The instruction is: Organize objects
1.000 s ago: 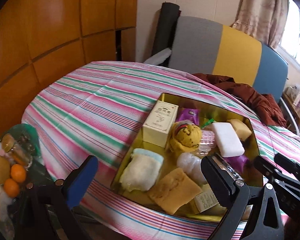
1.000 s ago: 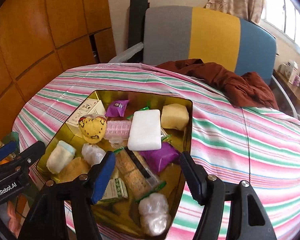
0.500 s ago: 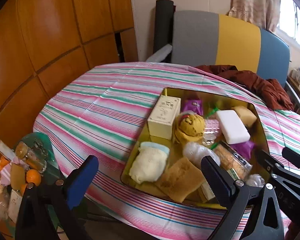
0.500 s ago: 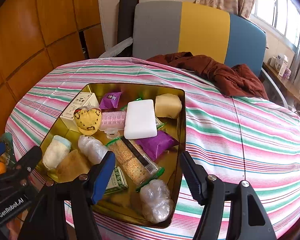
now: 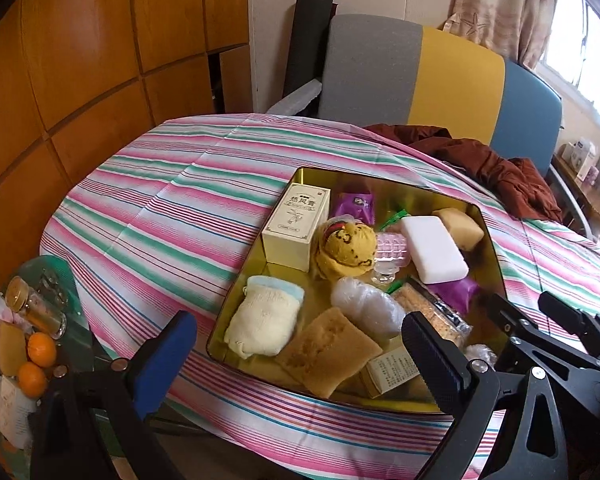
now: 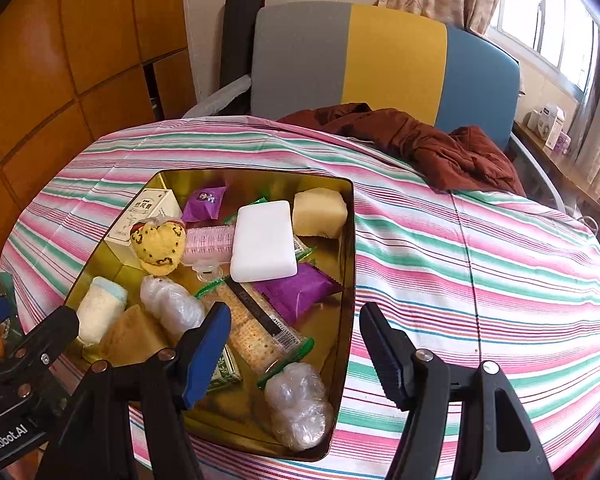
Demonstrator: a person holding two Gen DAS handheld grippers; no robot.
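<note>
A: Striped tablecloth, pink and green, over a round table; wood panelling behind. Grippers?

B: Right gripper tilted down above the near right corner of the gold tin, jaws wide apart, nothing between them. Left gripper also pitched down at the tin's near left edge, jaws apart, empty.

A: Tin contents, near to far?

B: Clear-wrapped lump, cracker pack, purple packet, white block, yellow plush, cream box.

A: Free room?

B: Bare cloth right of the tin, up to the brown garment. Left of the table edge, oranges and a glass jar crowd close.
</note>
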